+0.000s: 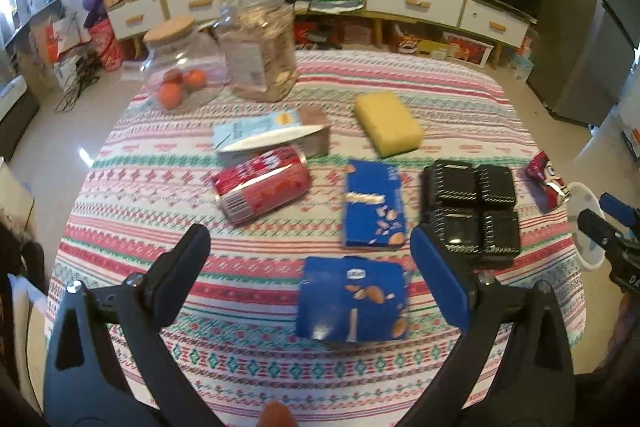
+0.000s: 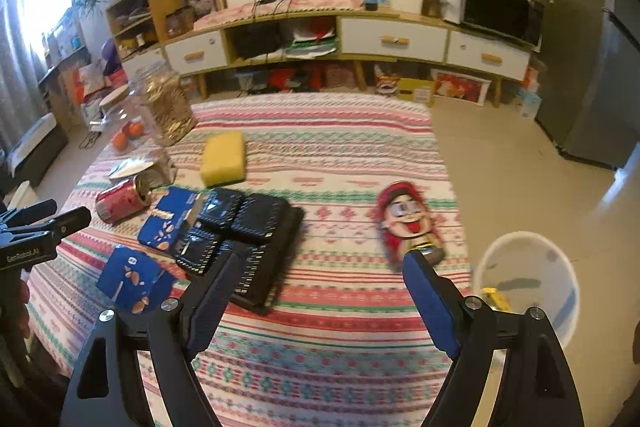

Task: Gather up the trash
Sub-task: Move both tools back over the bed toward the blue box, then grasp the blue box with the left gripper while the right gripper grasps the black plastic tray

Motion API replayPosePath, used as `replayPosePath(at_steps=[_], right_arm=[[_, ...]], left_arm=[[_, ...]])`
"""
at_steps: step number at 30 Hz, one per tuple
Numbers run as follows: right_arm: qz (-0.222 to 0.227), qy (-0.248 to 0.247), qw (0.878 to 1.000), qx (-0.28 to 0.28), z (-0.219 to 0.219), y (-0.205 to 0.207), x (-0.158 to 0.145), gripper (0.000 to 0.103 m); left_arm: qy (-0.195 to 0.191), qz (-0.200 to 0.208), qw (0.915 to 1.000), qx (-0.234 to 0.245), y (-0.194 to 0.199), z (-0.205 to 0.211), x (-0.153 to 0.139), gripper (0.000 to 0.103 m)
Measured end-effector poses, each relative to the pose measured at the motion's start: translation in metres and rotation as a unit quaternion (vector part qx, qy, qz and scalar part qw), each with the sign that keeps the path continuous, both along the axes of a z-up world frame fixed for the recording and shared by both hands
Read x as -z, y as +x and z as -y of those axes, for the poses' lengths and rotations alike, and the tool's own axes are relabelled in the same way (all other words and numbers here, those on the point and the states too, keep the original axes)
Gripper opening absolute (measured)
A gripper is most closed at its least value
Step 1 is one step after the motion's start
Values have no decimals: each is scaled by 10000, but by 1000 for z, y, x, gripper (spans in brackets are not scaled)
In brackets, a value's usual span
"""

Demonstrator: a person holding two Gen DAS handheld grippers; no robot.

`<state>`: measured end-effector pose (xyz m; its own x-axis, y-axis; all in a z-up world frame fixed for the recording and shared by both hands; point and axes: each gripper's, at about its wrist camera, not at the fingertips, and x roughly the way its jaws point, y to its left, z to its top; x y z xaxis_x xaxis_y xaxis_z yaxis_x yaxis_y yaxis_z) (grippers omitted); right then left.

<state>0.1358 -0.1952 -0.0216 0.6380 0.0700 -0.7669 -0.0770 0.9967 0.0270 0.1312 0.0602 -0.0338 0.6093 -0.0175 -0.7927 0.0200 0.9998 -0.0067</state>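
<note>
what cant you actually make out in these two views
- White bin, right wrist view: the right gripper arm covers its lower part; only a yellow scrap shows inside.
- Red can, left wrist view: label blurred, unreadable.
- Red cartoon wrapper, left wrist view: partly behind the bin rim near the frame edge.
- Black tray, right wrist view: near edge hidden by a gripper finger.
- Left gripper: open above a blue carton.

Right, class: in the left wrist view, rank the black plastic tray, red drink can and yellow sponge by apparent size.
1. Black plastic tray
2. Red drink can
3. Yellow sponge, though it lies farther away, so its rank below the can is uncertain.
</note>
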Motion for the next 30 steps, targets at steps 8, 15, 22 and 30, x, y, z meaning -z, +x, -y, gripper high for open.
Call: replayPosePath(at_steps=[8, 15, 22, 30], right_arm=[[-346, 135, 9992, -157, -28, 22, 32, 85], [-612, 394, 9972, -160, -35, 39, 55, 85], [-877, 519, 9943, -307, -42, 47, 75, 81], [-917, 619, 9924, -537, -44, 44, 69, 51]], left_arm=[[-23, -302, 9995, -106, 0, -20, 12, 100], [-75, -414, 9989, -205, 2, -31, 14, 100], [-114, -520, 9984, -183, 3, -36, 17, 100], [-293, -837, 9960, 123, 3, -22, 25, 100]])
